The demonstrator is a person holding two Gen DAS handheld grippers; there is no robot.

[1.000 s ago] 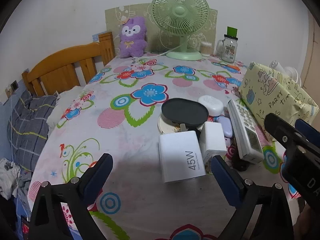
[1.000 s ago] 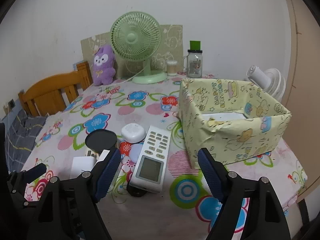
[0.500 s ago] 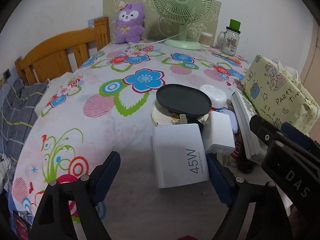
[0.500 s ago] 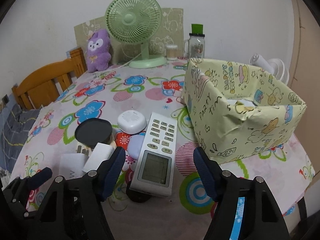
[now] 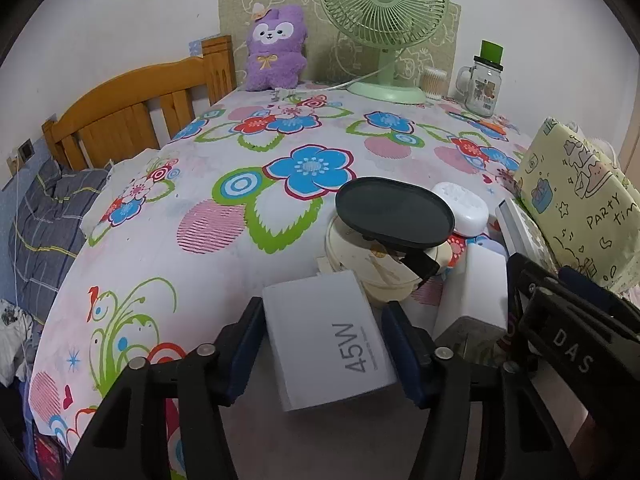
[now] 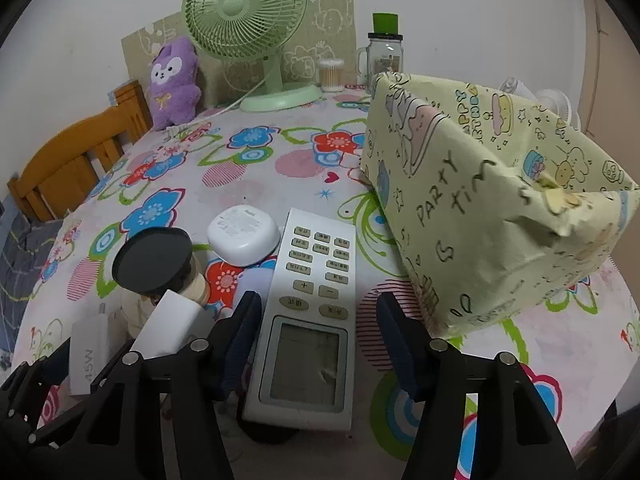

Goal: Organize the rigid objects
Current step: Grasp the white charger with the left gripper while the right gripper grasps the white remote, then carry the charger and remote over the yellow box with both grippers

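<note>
Two grippers closing, left gripper [image 5: 322,334] round 45W charger [image 5: 329,336], right gripper [image 6: 317,334] round remote [image 6: 310,318], neither gripping yet

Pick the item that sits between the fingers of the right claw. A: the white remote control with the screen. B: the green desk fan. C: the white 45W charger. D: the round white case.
A: in the right wrist view the remote control lies lengthwise between the two fingers of the right claw, whose jaws are closing; the pads do not visibly press on it yet.
</note>
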